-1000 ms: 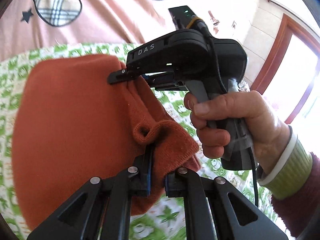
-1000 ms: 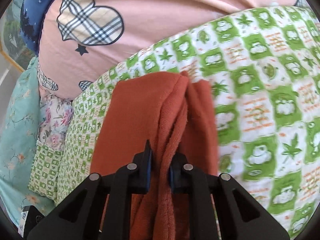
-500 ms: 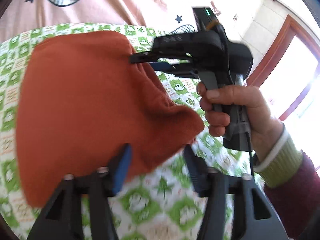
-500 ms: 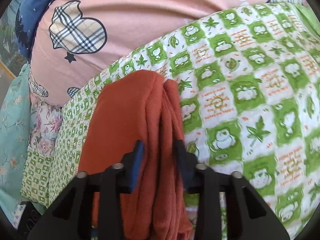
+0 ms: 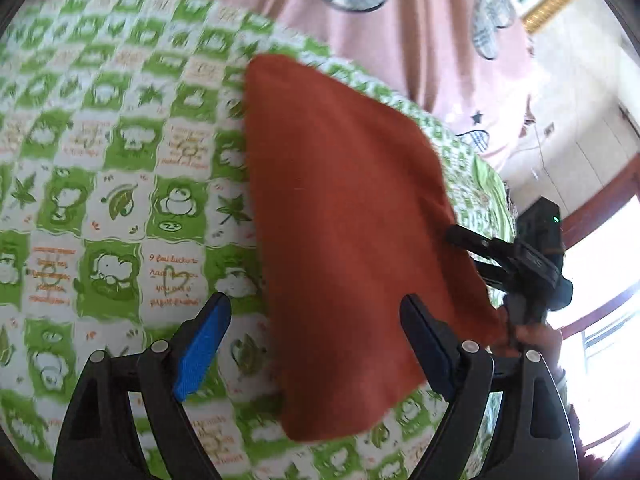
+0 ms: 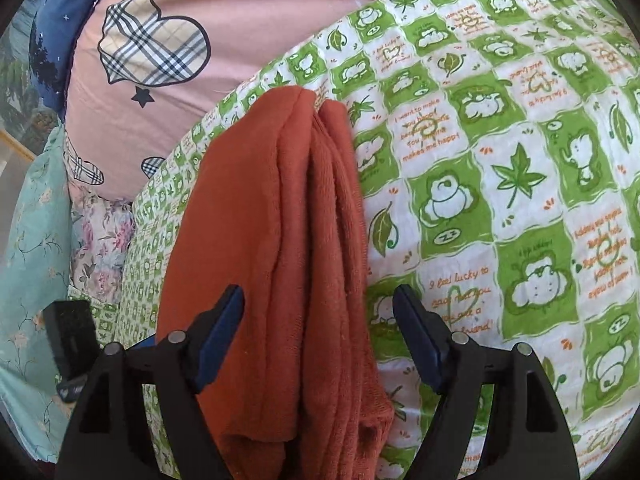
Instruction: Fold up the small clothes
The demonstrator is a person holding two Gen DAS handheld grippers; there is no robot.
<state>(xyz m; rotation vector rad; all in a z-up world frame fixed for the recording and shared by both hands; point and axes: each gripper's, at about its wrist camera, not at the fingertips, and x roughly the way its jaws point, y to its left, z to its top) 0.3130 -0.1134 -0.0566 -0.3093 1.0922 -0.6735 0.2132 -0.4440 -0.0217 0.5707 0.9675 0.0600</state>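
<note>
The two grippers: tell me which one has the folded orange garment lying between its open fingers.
The right gripper: the orange garment runs between its open fingers. The left gripper is open too, but mostly over the green quilt.

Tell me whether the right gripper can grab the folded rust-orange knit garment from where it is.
Probably yes: the right gripper is open, with the folded rust-orange knit garment's layered edge between its fingers and nothing in the way.

The rust-orange knitted garment (image 6: pixel 276 240) is matt cloth, fuzzy, with a looped terry-like underside; the green-and-white printed bedspread (image 6: pixel 500 168) is thin, slightly puckered cotton-like cloth; the left gripper (image 5: pixel 316 344) is matt black plastic with blue rubbery-looking pads and small shiny metal pins.
</note>
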